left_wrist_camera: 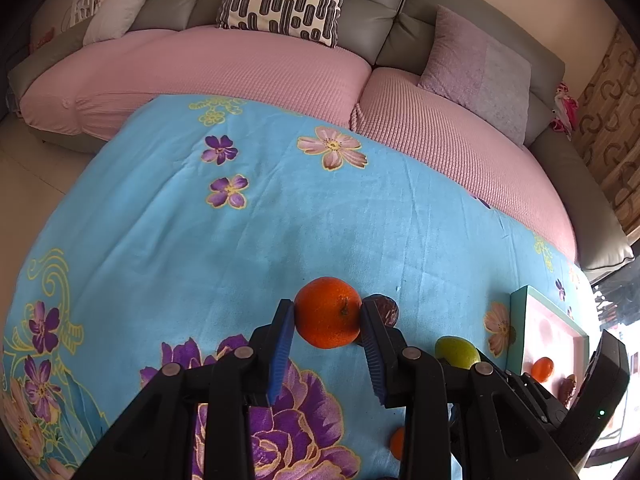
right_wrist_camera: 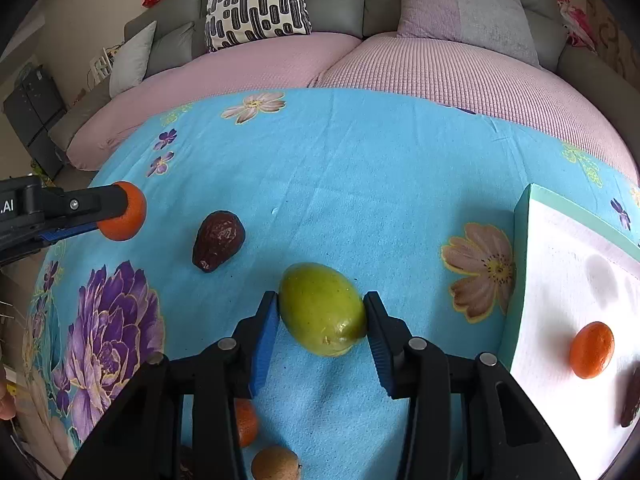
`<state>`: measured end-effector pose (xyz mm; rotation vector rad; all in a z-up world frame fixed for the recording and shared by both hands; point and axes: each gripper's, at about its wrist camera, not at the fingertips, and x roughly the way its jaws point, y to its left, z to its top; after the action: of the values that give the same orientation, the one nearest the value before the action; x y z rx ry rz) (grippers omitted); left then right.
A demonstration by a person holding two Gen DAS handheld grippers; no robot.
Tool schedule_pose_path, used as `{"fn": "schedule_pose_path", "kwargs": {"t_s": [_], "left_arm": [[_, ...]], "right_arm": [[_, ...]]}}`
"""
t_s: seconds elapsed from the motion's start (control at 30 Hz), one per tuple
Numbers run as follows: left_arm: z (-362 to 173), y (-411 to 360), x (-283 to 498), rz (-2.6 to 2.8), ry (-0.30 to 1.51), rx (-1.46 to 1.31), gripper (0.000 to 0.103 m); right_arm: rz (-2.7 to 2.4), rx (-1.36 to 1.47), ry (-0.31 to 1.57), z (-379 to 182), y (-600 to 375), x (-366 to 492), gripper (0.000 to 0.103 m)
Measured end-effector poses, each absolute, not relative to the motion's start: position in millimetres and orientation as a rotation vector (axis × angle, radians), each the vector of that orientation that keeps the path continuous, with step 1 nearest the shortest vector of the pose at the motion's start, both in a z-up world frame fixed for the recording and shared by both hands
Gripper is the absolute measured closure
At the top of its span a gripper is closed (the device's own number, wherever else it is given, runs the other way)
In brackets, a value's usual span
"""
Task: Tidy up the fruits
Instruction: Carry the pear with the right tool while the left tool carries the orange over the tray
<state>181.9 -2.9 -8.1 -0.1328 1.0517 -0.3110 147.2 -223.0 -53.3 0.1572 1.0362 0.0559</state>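
On the blue flowered blanket (right_wrist_camera: 340, 168), both grippers are squeezing fruit. The left gripper (left_wrist_camera: 328, 314) has its blue pads pressed on both sides of an orange (left_wrist_camera: 328, 313), so it is open just as wide as the fruit, and it reaches in low from the left side. A dark brown avocado (right_wrist_camera: 218, 246) lies just beside that orange. The right gripper (right_wrist_camera: 322, 312) pinches a green mango (right_wrist_camera: 322, 308) the same way, pointing forward over the blanket. Near the mango, on the right, a teal tray (right_wrist_camera: 520, 232) holds a small orange (right_wrist_camera: 591, 350) and another dark fruit (right_wrist_camera: 632, 398).
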Motion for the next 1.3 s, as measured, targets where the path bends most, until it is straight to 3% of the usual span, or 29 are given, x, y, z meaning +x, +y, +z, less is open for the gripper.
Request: {"fn": "schedule_pose_path", "kwargs": {"t_s": [0.37, 0.6, 1.3], "left_arm": [[17.2, -7.0, 170.2, -0.337, 0.981, -0.132, 0.067], [30.4, -24.5, 156.1, -0.382, 0.947, -0.095, 0.067], [34.3, -148.8, 90.9, -0.714, 0.926, 0.089, 0.067]], "right_arm": [[-0.011, 0.186, 0.930, -1.0, -241.5, 128.1, 0.058], [-0.122, 0.276, 0.975, 13.0, -276.3, 106.0, 0.058], [-0.542, 0.440, 0.933, 32.3, -421.4, 21.8, 0.058]]}}
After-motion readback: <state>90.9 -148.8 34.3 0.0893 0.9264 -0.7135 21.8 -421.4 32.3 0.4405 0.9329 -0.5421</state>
